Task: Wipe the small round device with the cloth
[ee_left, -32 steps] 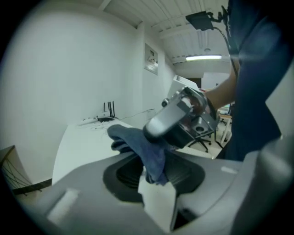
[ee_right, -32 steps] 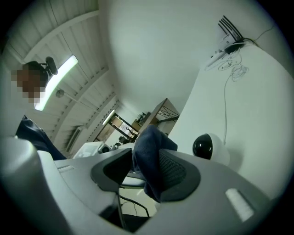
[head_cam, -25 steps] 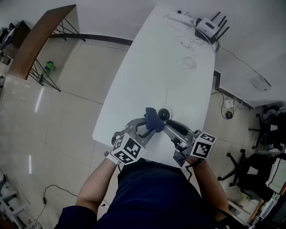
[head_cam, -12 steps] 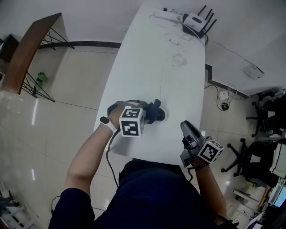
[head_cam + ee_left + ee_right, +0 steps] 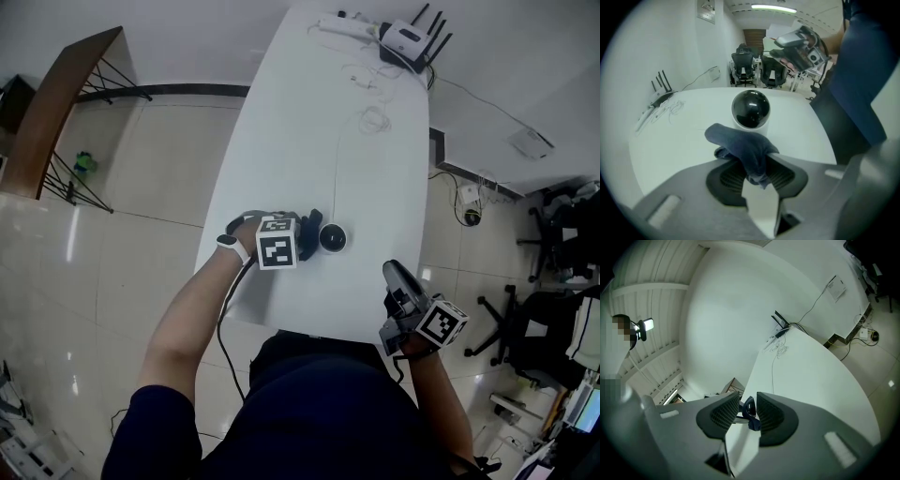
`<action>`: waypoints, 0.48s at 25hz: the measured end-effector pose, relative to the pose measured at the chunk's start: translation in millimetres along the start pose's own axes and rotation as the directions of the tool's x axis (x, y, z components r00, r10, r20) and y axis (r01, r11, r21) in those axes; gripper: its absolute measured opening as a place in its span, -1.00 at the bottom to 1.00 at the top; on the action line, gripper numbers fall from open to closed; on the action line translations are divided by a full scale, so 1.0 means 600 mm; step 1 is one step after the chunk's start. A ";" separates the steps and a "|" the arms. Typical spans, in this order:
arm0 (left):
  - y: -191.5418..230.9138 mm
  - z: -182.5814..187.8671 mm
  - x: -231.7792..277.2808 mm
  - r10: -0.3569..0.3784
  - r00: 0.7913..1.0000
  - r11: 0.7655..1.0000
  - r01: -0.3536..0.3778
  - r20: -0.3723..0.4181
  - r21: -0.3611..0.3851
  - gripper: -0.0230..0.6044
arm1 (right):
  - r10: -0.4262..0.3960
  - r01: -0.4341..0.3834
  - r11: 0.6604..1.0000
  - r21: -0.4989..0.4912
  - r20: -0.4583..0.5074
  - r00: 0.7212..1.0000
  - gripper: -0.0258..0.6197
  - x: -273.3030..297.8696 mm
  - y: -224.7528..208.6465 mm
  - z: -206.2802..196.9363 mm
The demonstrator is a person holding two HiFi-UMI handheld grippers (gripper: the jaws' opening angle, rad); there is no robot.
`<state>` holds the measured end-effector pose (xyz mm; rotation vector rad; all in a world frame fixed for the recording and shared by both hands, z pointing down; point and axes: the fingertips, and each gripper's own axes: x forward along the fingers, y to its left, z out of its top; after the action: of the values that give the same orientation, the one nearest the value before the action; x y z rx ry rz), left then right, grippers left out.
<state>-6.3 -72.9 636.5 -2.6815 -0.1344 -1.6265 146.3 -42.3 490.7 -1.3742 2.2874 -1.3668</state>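
On the white table (image 5: 309,122), towards its near end, one device (image 5: 332,237) is standing upright, a white base under a glossy black dome. We are pointing the left gripper (image 5: 306,234) steeply down just to the left of it. Its jaws are clamping, roughly half closed, on the one cloth (image 5: 743,143), a dark blue bunch. The loose end is spilling forward past the tips. In the left gripper view the cloth is reaching up against the base of the device. We cannot tell whether the two are actually touching.

We are holding the right gripper (image 5: 392,272) off the table's right edge, close to our body and well apart from the device. Its jaws have just been closing and are now standing a narrow gap apart, with nothing between them. Through that gap the right gripper view is showing only the device and the cloth, far off.

So we are counting two grippers, one cloth and one device. At the far end of the table one router (image 5: 405,39) is sitting beside one power strip (image 5: 339,25), and thin cables (image 5: 375,120) are trailing loose in front of them. Off to the left, one wooden desk (image 5: 56,103) is standing on the tiled floor. Two chairs (image 5: 743,69) are showing side by side in the left gripper view.
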 end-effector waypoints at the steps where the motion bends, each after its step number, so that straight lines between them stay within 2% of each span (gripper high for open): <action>1: 0.000 0.001 0.006 -0.010 1.000 1.000 0.010 0.000 -0.017 -0.55 | 0.008 -0.008 1.000 -0.006 -0.007 1.000 -0.55 0.001 -0.001 -0.003; 5: 0.007 -0.001 0.010 -0.021 1.000 0.997 0.020 -0.014 -0.078 -0.55 | 0.019 -0.019 1.000 0.016 -0.030 0.999 -0.55 0.007 -0.001 -0.011; 8: 0.025 -0.017 -0.023 0.081 0.996 0.990 -0.084 -0.028 -0.115 -0.55 | 0.019 -0.019 1.000 0.001 -0.049 0.999 -0.55 0.007 -0.006 -0.008; 10: 0.048 -0.017 -0.070 0.188 0.982 0.965 -0.181 0.017 -0.192 -0.55 | 0.041 -0.040 0.999 0.018 -0.049 0.998 -0.56 0.012 -0.006 -0.006; 11: 0.062 -0.007 -0.101 0.246 0.966 0.940 -0.219 0.075 -0.261 -0.55 | 0.047 -0.046 0.998 0.030 -0.048 0.998 -0.57 0.015 -0.008 -0.006; 12: 0.075 0.011 -0.135 0.305 0.941 0.909 -0.242 0.146 -0.338 -0.55 | 0.050 -0.048 0.998 0.040 -0.048 0.998 -0.57 0.018 -0.012 -0.006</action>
<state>-34.5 -122.9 563.7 -2.9129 0.5294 -1.3999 142.9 -49.4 501.3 -1.2791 2.2962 -1.4370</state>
